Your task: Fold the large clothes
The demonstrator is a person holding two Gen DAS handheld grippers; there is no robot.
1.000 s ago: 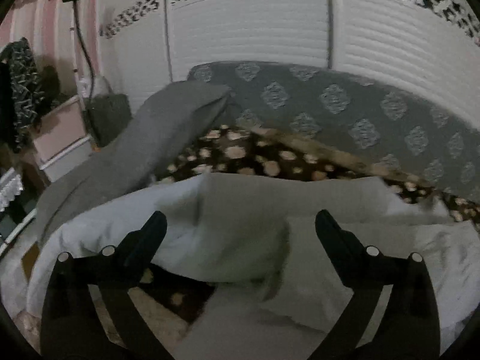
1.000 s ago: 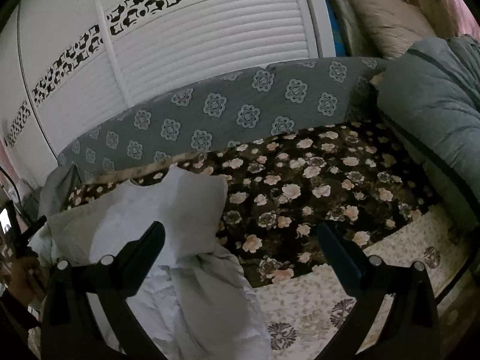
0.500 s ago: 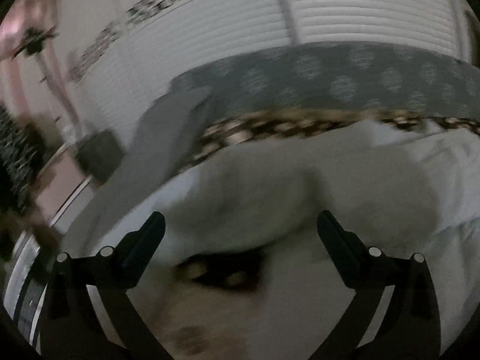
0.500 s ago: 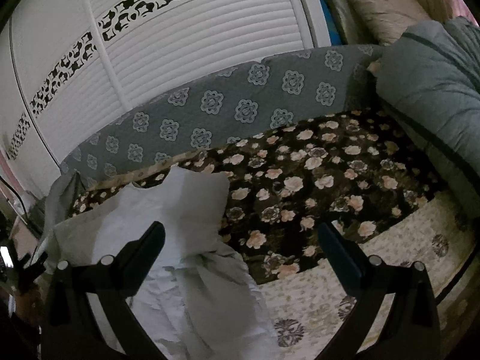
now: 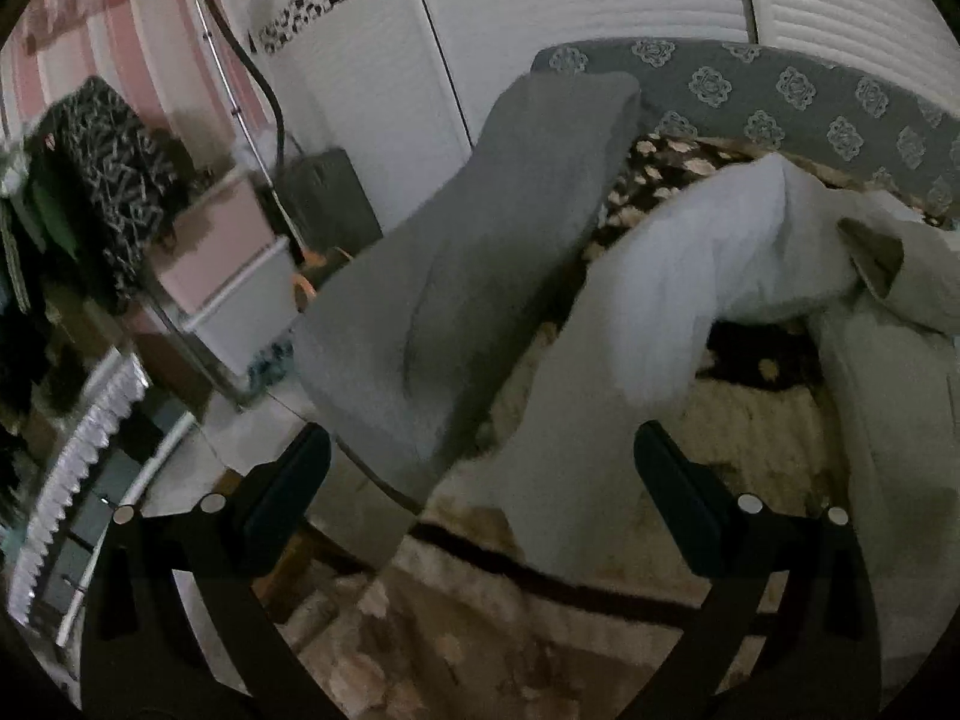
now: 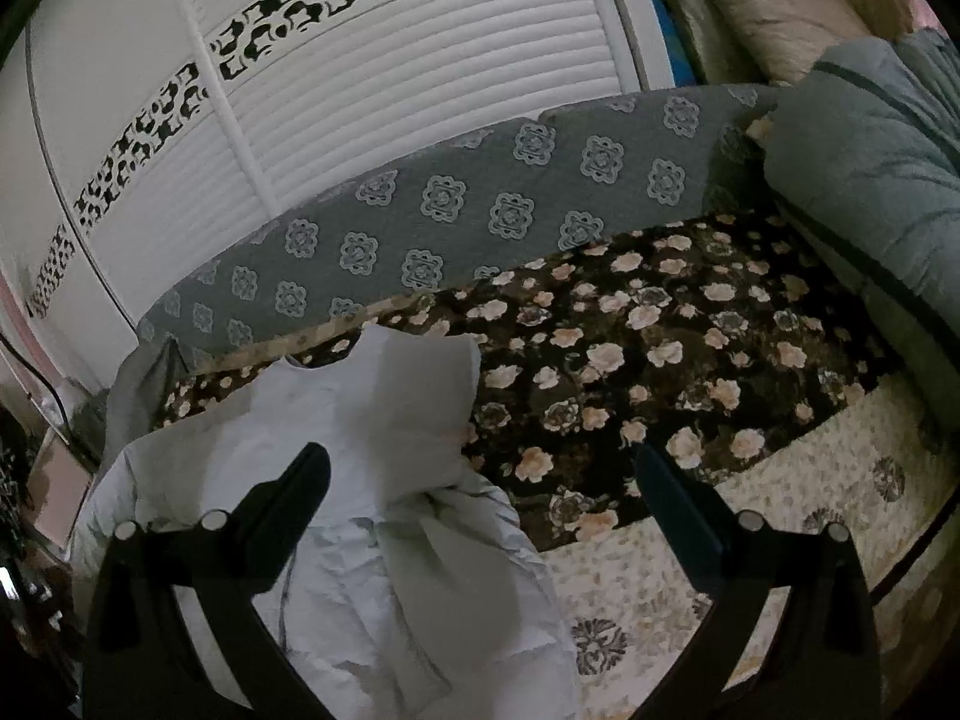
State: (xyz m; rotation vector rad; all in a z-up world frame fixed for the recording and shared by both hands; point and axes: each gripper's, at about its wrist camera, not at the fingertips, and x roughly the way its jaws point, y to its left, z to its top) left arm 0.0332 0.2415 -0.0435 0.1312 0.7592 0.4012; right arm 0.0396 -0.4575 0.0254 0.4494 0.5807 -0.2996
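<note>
Over on the left, the left claw (image 5: 480,468) hangs with its fingers spread wide and nothing between them, looking down over the edge of the bed (image 5: 600,618). Just ahead of it a grey cloth (image 5: 480,252) drapes off the bed's corner toward the floor, and beside that the white garment (image 5: 672,294) lies rumpled on the bed, one long flap trailing down between the claw's fingers without touching either. Past the cloth, a pink and white box (image 5: 228,264) sits by a dark bag (image 5: 330,204) at the foot of the white slatted wardrobe (image 5: 570,18). Moving right, the right claw (image 6: 480,474) is also wide open and empty, poised above the same white garment (image 6: 360,420), which lies creased at the left end of the flowered bedspread (image 6: 660,324). Behind runs a grey patterned headboard cover (image 6: 480,210), and at the far right a folded grey quilt (image 6: 870,168) rests on the bed.
</note>
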